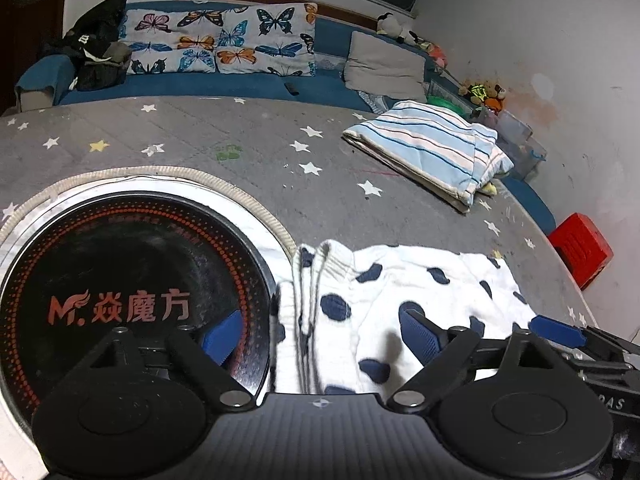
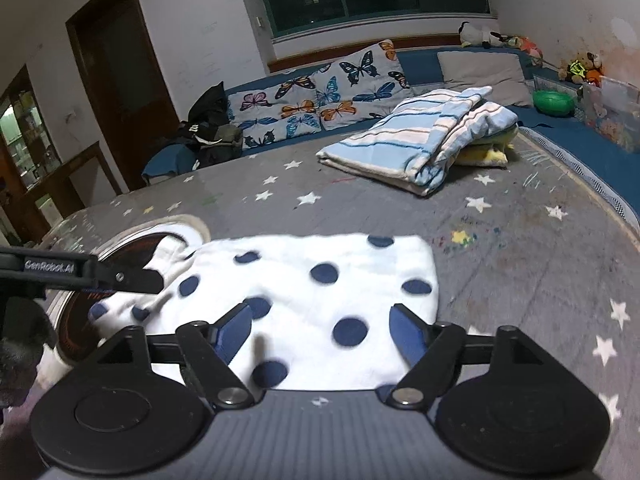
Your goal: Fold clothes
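A white garment with navy polka dots (image 1: 380, 292) lies folded on the grey star-patterned table (image 1: 200, 128), its left end over the rim of a black round cooktop (image 1: 132, 280). My left gripper (image 1: 320, 336) is open just above the garment's near left part. The right gripper's blue tip (image 1: 554, 326) shows at the garment's right edge. In the right wrist view the garment (image 2: 312, 280) lies flat, and my right gripper (image 2: 322, 330) is open and empty over its near edge. The left gripper's black arm (image 2: 80, 272) reaches in from the left.
A folded blue-and-white striped cloth (image 1: 432, 148) (image 2: 412, 140) lies at the far right of the table (image 2: 520, 240). A blue sofa with butterfly cushions (image 1: 220, 44), a grey pillow (image 1: 384, 64) and dark clothes (image 1: 96, 48) stands behind. A red box (image 1: 580, 248) sits right of the table.
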A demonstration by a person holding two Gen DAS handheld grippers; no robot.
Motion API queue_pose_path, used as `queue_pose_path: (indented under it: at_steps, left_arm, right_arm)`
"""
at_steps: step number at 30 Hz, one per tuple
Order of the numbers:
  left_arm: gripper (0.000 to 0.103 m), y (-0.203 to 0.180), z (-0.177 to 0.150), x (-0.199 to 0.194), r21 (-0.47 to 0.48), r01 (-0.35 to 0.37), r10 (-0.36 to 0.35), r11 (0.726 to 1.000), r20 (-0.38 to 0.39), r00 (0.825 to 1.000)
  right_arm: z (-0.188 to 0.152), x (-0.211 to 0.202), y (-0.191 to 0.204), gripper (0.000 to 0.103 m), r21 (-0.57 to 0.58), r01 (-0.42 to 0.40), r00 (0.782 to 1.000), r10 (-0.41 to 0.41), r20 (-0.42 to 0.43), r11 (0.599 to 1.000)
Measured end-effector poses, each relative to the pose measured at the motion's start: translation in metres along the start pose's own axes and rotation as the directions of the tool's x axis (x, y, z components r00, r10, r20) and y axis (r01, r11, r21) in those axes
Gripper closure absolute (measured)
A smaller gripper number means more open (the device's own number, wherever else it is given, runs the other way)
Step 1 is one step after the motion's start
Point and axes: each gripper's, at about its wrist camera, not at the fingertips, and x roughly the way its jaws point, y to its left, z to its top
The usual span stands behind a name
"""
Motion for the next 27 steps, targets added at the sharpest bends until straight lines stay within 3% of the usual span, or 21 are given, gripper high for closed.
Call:
queue_pose_path:
  at_steps: [13, 19, 27]
  left_arm:
    - [0.005, -0.002, -0.03, -0.016, 0.087, -0.048, 0.047, 0.995, 0.011, 0.999]
    - [0.0, -0.001, -0.045, -0.03, 0.112, -0.035, 0.032, 0.993, 0.023, 0.999]
    - [0.0, 0.003, -0.062, -0.044, 0.126, -0.023, 0.019, 0.992, 0.033, 0.999]
  right_arm:
    - [-0.037, -0.024, 0.028, 0.01, -0.123, 0.103, 0.994, -0.106, -0.017, 0.987]
    - [-0.048, -0.036, 0.03, 0.0, -0.089, 0.115, 0.993, -0.115, 0.005, 0.989]
    - [-0.057, -0.047, 0.033, 0.0, -0.03, 0.142, 0.99, -0.141, 0.023, 0.989]
